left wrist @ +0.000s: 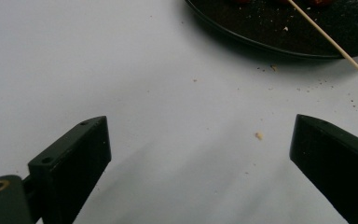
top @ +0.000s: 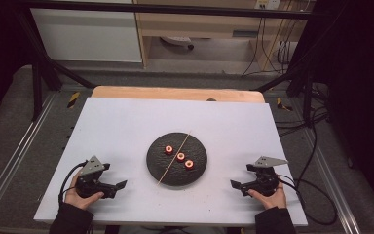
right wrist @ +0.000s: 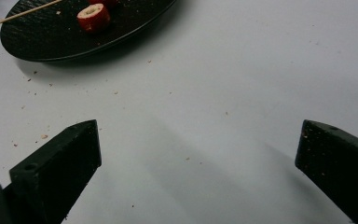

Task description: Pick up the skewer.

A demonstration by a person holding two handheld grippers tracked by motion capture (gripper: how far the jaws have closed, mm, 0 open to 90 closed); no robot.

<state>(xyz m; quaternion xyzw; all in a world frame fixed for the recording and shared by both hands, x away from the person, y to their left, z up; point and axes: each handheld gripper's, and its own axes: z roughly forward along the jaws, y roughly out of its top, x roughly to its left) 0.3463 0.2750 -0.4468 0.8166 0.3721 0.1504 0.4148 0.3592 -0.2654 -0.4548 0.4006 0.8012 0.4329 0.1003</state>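
Clearly nothing is threaded yet: three red round food pieces with pale centres [top: 180,156] lie in a row on the round black textured plate [top: 163,165], beside the thin wooden skewer [top: 174,158] across it.
Left tool [top: 120,185] and right tool [top: 235,185] rest on the white surface [top: 126,126], one at each side of the plate, well apart from it, jaws wide open and empty. Picking up and threading seem all left to do.

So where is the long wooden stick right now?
In the high view the wooden stick lies slanted across the black plate at the table's middle, just left of three red pieces, between the two grippers.
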